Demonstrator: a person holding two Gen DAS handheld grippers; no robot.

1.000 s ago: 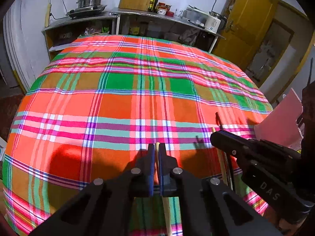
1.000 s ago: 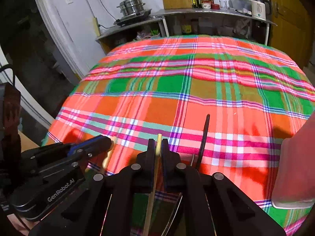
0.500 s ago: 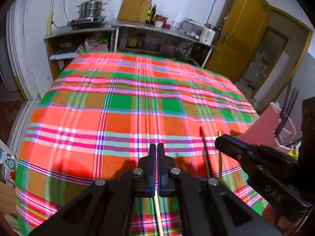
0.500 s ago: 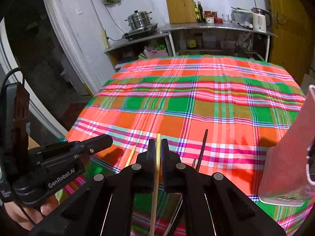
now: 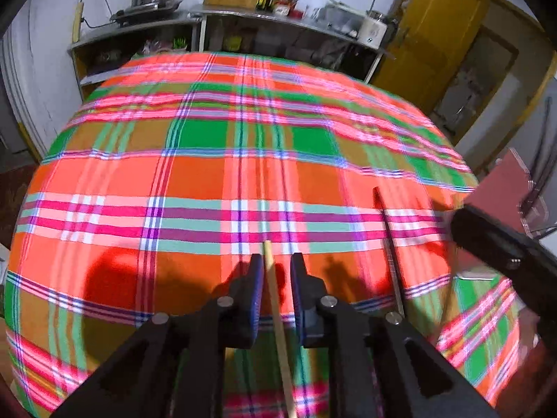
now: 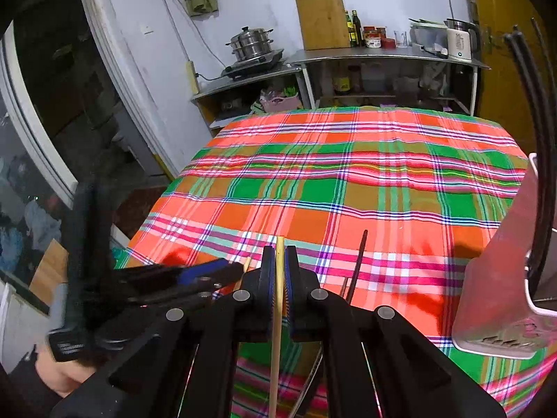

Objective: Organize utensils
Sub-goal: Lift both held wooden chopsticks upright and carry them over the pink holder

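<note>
The right claw [image 6: 277,268] pinches a wooden stick [image 6: 276,317]; the left claw [image 5: 275,275] gapes around another stick [image 5: 278,313], low center.

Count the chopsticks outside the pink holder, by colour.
Wooden chopsticks: 2 (one clamped in the right gripper, one between the open left gripper pads)
Black chopsticks: 1, lying loose
Total: 3
</note>
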